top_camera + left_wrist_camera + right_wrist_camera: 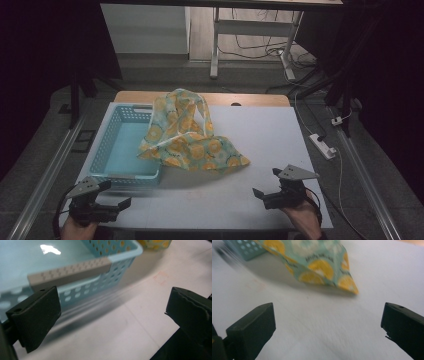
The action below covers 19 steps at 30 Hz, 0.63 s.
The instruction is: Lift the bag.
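With both tools spread wide, left tool (107, 194) and right tool (267, 182), we should pinch the lemon-print bag's (192, 142) near corners, clear of the blue basket (115, 150).

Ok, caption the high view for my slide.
Two open hand-held grippers, left and right, wait before a citrus-print cloth draped over a blue basket.
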Tool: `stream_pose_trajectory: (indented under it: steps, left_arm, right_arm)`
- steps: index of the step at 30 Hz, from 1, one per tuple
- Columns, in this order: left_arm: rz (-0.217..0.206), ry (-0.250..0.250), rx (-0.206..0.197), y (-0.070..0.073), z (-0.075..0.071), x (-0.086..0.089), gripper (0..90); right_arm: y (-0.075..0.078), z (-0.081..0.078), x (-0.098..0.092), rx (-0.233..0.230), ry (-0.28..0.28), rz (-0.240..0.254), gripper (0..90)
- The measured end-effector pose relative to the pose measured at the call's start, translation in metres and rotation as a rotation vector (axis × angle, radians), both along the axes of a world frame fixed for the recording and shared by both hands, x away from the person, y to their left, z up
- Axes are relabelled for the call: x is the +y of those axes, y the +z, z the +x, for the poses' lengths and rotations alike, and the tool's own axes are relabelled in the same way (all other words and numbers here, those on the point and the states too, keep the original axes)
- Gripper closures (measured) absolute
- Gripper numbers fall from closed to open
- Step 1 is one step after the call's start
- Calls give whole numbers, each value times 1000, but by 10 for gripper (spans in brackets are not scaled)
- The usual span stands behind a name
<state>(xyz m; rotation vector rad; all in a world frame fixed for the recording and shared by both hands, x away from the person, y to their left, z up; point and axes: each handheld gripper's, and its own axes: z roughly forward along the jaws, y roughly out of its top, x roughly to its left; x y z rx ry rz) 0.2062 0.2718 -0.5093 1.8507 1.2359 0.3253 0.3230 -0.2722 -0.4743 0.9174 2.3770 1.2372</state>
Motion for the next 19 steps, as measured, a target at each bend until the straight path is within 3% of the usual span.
stream_pose_trajectory:
  steps: [4,12,19]
  left_arm:
    - [20,3,34,-8,-2,2,0]
    - [53,5,55,-9,-4,0,0]
    - [55,-6,80,-10,-1,0,0]
  right_arm:
    - [-11,-8,-15,26,-43,-8,0]
    - [-28,-22,-35,104,-92,-40,0]
    - [-28,-23,-37,110,-107,-43,0]
